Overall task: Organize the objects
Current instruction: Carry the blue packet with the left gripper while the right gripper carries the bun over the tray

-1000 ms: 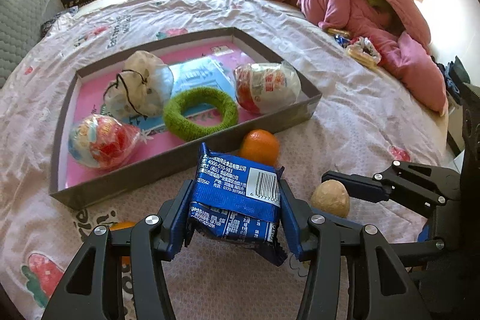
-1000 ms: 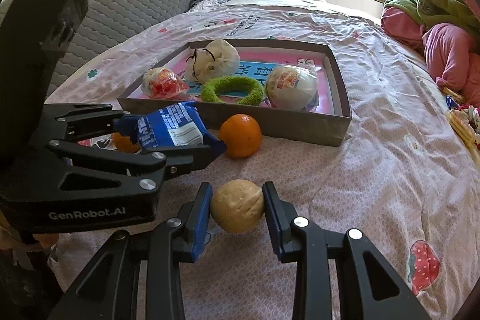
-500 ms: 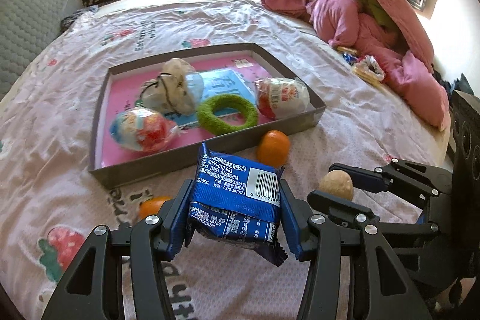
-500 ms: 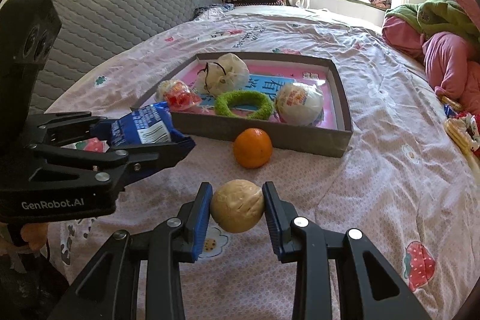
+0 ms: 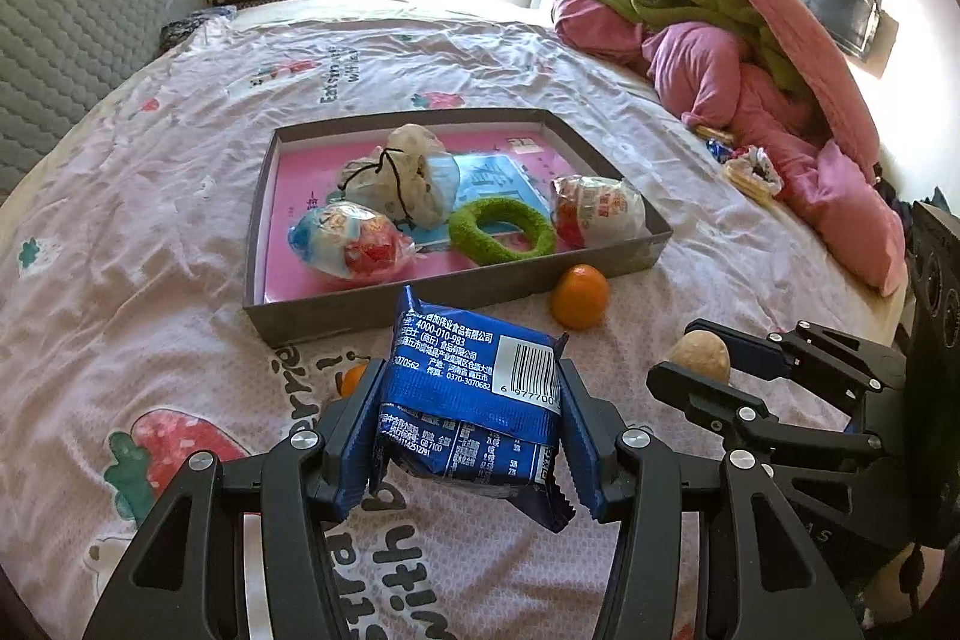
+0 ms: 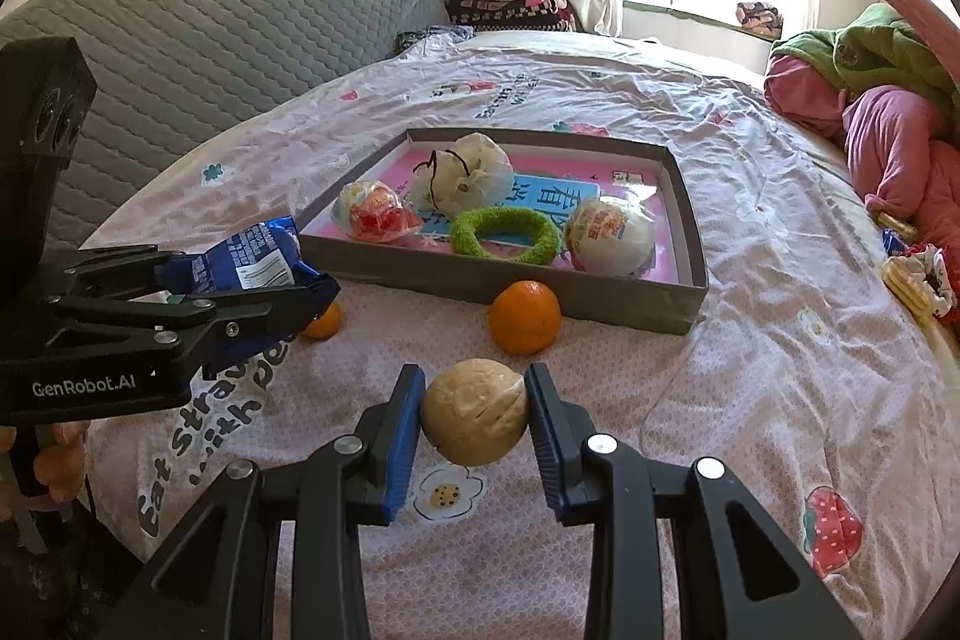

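Left claw (image 5: 471, 436) pinches the blue packet (image 5: 474, 388); right claw (image 6: 474, 415) pinches the walnut (image 6: 475, 412), both above the bed (image 6: 750, 400).

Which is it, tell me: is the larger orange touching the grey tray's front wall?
Cannot tell. In the right wrist view the larger orange overlaps the grey tray wall with no visible gap; the left wrist view looks the same, and neither angle shows the contact line.
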The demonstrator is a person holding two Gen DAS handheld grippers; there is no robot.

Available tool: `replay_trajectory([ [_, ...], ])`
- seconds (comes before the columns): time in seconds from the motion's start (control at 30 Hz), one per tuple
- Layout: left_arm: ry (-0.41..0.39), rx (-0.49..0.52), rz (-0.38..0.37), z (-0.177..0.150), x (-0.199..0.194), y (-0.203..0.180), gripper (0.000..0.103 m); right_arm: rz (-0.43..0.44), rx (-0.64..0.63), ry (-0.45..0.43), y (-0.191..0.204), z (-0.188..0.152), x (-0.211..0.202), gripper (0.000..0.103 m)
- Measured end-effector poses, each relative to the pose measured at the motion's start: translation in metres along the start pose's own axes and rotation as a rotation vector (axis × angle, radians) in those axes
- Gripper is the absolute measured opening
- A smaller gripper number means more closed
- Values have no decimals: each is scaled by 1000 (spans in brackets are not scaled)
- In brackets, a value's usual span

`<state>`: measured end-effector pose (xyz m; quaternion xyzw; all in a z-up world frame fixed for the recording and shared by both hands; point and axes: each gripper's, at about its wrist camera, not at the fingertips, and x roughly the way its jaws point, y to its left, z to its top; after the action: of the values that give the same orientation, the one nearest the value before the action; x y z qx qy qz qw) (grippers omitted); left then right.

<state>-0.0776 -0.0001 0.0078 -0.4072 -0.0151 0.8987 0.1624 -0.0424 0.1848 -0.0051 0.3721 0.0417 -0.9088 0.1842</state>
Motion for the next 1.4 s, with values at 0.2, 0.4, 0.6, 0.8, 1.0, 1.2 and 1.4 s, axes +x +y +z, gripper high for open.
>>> replay_trajectory([
  [0.2,-22,9,29,2,-5,2,55,-12,-1,-16,3,4,-2,35],
  [0.4,-35,-11,34,7,-7,8,55,-16,-5,-45,7,13,-4,35],
  [0.6,-34,-31,30,13,-4,14,55,-19,-16,-58,12,24,-1,35],
  [0.8,-28,-51,31,18,2,23,55,-26,-24,-63,15,34,5,35],
  [1.0,-17,-57,30,24,9,27,55,-24,-20,-61,11,41,11,35],
  [1.2,-14,-63,35,31,11,31,55,-27,-24,-64,11,52,14,35],
  [1.4,-17,-73,50,39,9,37,55,-14,-27,-80,13,61,14,35],
])
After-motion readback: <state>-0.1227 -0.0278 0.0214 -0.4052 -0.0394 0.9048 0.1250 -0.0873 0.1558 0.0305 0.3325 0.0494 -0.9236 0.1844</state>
